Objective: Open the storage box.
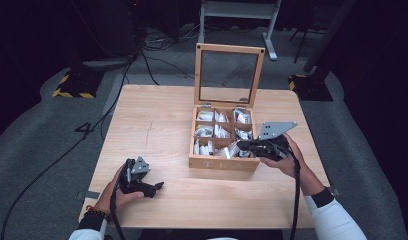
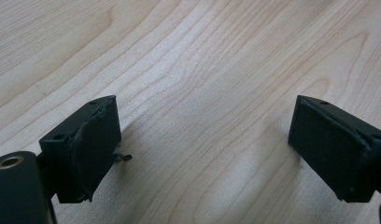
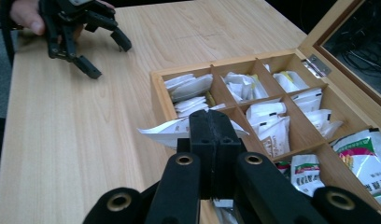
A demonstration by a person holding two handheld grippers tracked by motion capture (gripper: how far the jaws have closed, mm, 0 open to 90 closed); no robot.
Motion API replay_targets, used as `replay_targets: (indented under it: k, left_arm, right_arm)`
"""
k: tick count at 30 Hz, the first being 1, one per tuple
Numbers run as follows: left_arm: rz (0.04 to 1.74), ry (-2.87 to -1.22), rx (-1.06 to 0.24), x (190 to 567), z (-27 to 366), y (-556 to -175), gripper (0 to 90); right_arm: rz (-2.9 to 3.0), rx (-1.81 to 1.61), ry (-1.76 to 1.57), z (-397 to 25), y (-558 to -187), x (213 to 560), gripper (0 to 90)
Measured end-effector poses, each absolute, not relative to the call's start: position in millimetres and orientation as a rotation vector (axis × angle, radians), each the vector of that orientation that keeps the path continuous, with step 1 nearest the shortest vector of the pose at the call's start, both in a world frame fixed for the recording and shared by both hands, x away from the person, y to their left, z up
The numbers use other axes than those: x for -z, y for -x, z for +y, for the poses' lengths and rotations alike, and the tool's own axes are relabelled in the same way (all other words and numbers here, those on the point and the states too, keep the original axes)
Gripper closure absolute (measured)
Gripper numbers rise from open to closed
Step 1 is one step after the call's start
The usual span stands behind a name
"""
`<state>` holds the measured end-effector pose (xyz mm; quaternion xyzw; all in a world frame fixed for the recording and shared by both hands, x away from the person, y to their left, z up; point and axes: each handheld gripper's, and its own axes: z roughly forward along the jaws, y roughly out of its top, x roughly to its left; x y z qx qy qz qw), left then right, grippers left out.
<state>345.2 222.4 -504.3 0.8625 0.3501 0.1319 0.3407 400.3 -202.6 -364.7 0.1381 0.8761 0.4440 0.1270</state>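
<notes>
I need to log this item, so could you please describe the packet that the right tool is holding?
On the table stands an open wooden box of packets. Above its front corner, the right tool pinches a white packet. Unlike its neighbours, it is lifted clear of the compartments.

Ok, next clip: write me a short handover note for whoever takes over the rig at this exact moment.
Right hand-held gripper: shut on a white sachet, held at the front edge of the open wooden box.
Left hand-held gripper: open, holding nothing, low over the bare table near the front left corner.
Things: the box sits right of centre with its glass lid standing up; its compartments hold more sachets.
Done: one sachet gripped.
Left: whether it is going in or coming out cannot be told; finish that move, then probably handle the others.
</notes>
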Motion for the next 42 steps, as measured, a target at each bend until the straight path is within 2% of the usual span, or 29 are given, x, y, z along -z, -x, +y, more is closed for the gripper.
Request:
replay_targets:
  k: [19,28,42]
  left_arm:
    - [0.911,-2.245,-0.343,504.3,222.4,-345.3,9.8]
    - [0.911,-2.244,-0.343,504.3,222.4,-345.2,9.8]
    - [0.911,-2.244,-0.343,504.3,222.4,-345.2,9.8]
  right_arm:
    - [2.59,-1.305,-0.302,-201.3,-367.9,378.1,90.0]
    - [2.645,-1.277,-0.27,-197.8,-353.4,403.0,90.0]
    - [2.747,-1.215,-0.241,-183.5,-351.1,444.6,90.0]
